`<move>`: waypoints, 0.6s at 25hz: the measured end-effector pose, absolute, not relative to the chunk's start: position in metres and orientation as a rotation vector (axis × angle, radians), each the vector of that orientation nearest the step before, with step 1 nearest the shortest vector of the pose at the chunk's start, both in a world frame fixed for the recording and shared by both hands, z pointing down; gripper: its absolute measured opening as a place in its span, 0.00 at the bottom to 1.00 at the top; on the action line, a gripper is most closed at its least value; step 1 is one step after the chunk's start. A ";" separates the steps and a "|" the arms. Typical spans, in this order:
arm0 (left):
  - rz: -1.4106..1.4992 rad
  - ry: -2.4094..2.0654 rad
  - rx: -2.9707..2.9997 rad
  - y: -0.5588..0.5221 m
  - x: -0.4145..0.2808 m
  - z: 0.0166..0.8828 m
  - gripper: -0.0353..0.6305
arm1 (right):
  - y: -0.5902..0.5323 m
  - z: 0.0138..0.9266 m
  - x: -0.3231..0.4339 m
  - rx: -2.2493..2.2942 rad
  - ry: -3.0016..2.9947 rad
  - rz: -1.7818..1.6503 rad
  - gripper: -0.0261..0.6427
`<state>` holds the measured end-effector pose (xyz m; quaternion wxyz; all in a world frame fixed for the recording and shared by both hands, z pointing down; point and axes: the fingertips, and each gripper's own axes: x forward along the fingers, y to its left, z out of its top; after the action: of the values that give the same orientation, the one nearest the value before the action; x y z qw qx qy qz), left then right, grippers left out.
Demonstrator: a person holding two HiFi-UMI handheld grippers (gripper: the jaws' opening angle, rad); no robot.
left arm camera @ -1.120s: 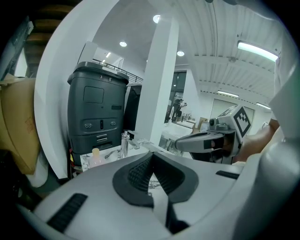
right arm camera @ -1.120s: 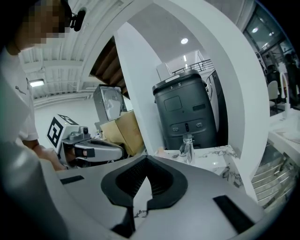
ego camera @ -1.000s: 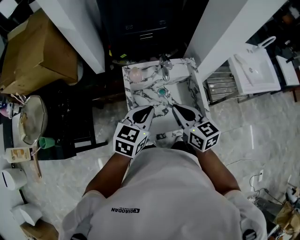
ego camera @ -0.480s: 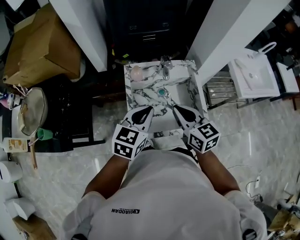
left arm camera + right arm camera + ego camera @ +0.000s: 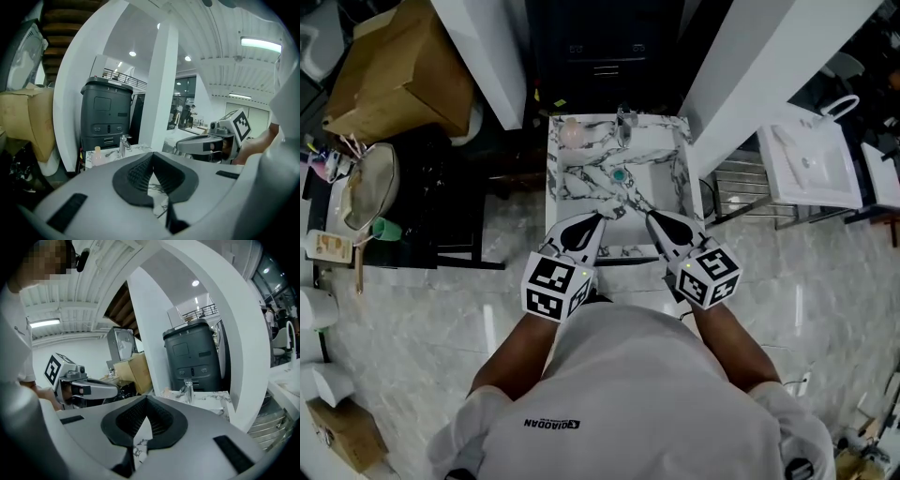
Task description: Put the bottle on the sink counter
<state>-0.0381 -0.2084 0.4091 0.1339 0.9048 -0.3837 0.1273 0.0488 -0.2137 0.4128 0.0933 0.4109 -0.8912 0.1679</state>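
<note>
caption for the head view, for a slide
Shut, empty left gripper and right gripper over the marble sink counter; pink bottle at its back corner.

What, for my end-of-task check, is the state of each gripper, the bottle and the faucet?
left gripper: shut, empty.
right gripper: shut, empty.
bottle: upright at the back left of the sink counter, clear of both grippers.
faucet: no running water visible.

Sink counter (image 5: 567, 192) between white pillars (image 5: 483, 56) — faucet (image 5: 624, 127) rearward
</note>
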 end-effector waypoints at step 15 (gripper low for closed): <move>0.363 -1.221 2.559 -0.091 0.021 0.406 0.08 | -0.111 0.404 0.111 1.122 -2.744 0.498 0.10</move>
<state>0.0211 -0.0915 0.4060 0.1411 0.8862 -0.4230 0.1256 0.1111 -0.1114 0.4039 0.0679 0.3726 -0.9107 0.1652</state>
